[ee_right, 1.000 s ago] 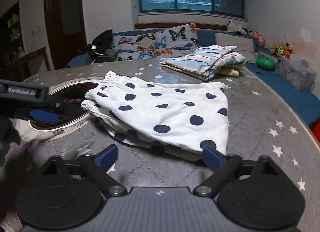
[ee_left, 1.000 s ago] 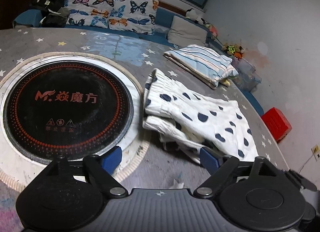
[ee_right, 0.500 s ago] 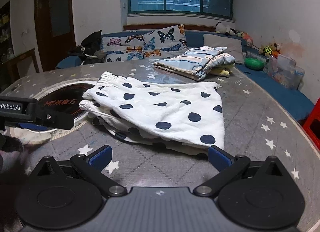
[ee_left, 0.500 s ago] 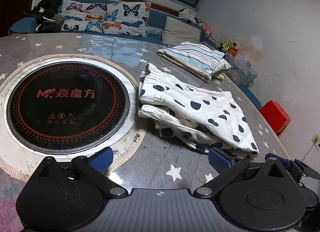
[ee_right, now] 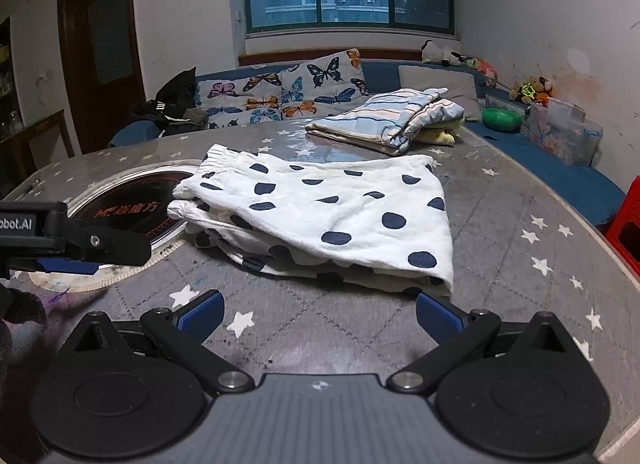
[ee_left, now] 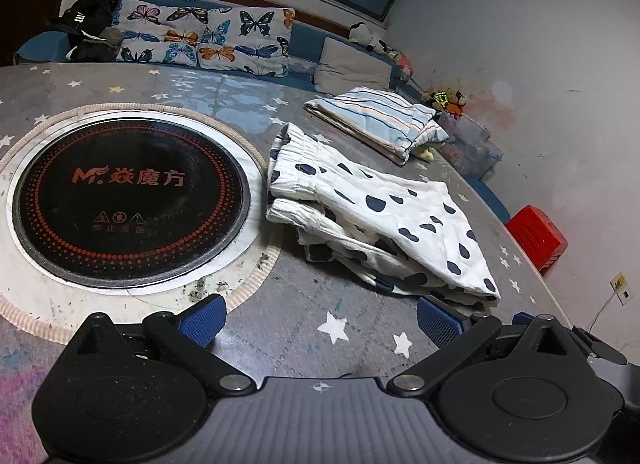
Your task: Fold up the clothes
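I see both tools backed off the polka-dot shorts (ee_right: pixel 320 215): the left hand-held gripper (ee_left: pixel 320 316) now gapes wider, the right hand-held gripper (ee_right: pixel 318 314) clear of the hem.

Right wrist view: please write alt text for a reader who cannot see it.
Folded spotted shorts lie on a grey starred table, just beyond the open, empty right gripper. A folded striped garment lies farther back, and the left gripper shows at the left edge by a round black cooktop.
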{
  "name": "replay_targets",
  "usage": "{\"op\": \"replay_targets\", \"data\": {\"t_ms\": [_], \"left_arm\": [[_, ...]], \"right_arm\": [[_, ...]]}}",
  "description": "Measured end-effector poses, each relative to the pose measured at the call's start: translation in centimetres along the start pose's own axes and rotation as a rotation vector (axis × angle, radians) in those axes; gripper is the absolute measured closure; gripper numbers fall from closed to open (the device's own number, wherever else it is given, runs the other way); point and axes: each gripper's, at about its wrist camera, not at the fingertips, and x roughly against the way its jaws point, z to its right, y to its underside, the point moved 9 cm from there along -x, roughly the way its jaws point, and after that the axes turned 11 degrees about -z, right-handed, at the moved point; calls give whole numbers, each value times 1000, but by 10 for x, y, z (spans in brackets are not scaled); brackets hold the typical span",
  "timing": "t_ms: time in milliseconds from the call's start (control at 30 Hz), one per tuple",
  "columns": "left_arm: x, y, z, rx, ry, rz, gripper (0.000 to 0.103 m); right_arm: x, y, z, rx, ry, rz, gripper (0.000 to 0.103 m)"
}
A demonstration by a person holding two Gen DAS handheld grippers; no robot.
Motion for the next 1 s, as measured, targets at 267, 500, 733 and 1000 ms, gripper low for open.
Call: {"op": "replay_targets", "data": {"t_ms": [267,500,733,1000], "left_arm": [[3,4,0,4,-3,-3,0],[2,13,5,-17,8,-32,0],[0,19,11,-73,-55,-45,0],[-1,21,13,-119,-92,-52,0]], "right_arm": [[1,9,2,-18,27,-9,0],[3,14,7,-44,34,-5,0],[4,17,9,-66,40,-6,0],[3,18,10,-93,42,-10,0]]}}
